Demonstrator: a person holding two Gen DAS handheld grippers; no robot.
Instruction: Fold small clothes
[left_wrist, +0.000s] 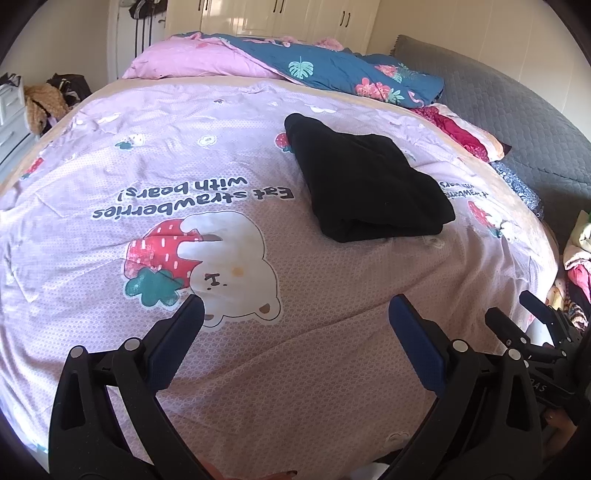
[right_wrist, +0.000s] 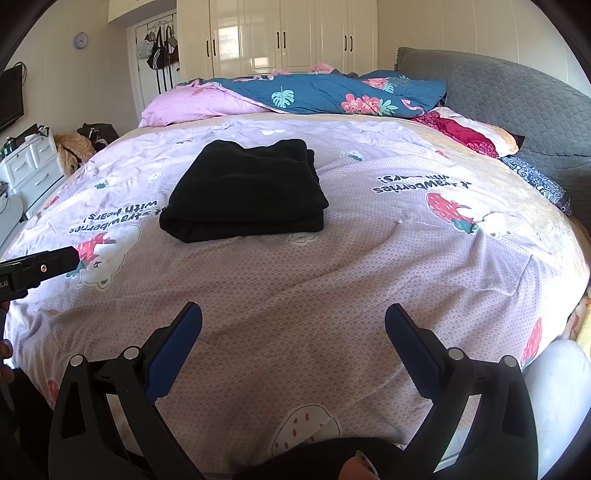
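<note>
The black, soft-knit garment folded into a thick rectangular bundle (right_wrist: 245, 192) lies flat on the lilac cotton bedspread printed with bears and strawberries (right_wrist: 332, 280), toward the middle of the bed and well apart from both tools. It looks light and limp, a matte fabric with a slight fuzz that should not slip between pads, though the stacked layers would likely slide apart if lifted by one corner. The rounded fold along its near edge seems the safest place to take hold, pinching through all layers at once. The left gripper (left_wrist: 295, 314) hangs low over the bedspread with its black plastic arms and blue padded fingers (left_wrist: 177, 332) spread wide, holding nothing. The right gripper (right_wrist: 293, 315) is likewise spread and empty, just beside it. Beyond the bundle lie a rumpled teal quilt with leaf and flower print (right_wrist: 332, 92) and a grey quilted headboard cover (right_wrist: 498, 96)
</note>
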